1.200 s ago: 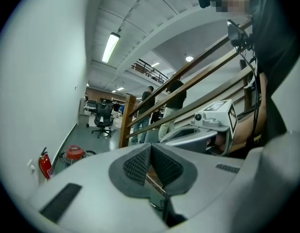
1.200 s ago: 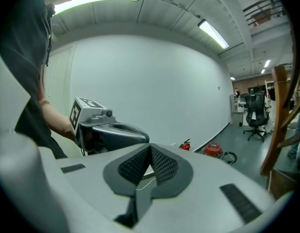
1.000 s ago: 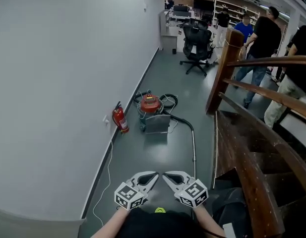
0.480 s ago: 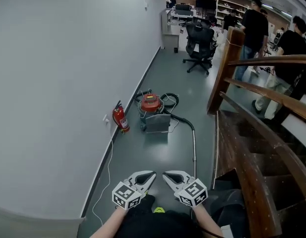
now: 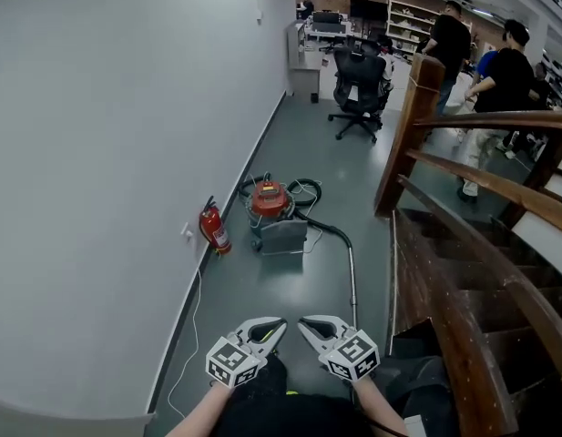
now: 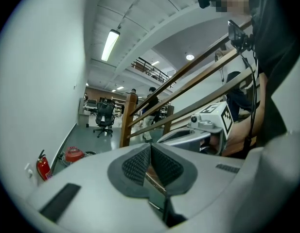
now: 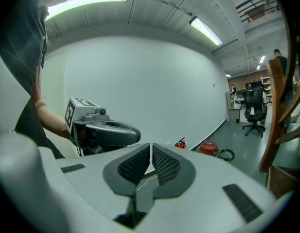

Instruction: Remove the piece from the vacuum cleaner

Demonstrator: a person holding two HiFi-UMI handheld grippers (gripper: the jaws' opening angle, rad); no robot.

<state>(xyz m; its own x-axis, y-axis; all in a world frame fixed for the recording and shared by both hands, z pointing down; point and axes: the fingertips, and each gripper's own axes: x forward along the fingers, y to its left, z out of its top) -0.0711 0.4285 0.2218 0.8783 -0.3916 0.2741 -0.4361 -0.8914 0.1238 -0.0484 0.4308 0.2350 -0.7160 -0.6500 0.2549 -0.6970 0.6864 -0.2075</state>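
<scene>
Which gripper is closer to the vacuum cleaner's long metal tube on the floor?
Right. In the head view the right gripper is held just left of the metal tube, by its near end; the left gripper is farther left, beyond the right one.

claws point(image 5: 281, 322) point(image 5: 302, 322) 2 | vacuum cleaner point(image 5: 270, 198) 1 | fire extinguisher point(image 5: 214, 228) 1 | office chair point(image 5: 358, 76) 1 | staircase point(image 5: 463, 289) 1

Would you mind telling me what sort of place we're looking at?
Probably an open-plan office or lab: an office chair and monitors at the far end, a fire extinguisher, and a wooden staircase.
</scene>
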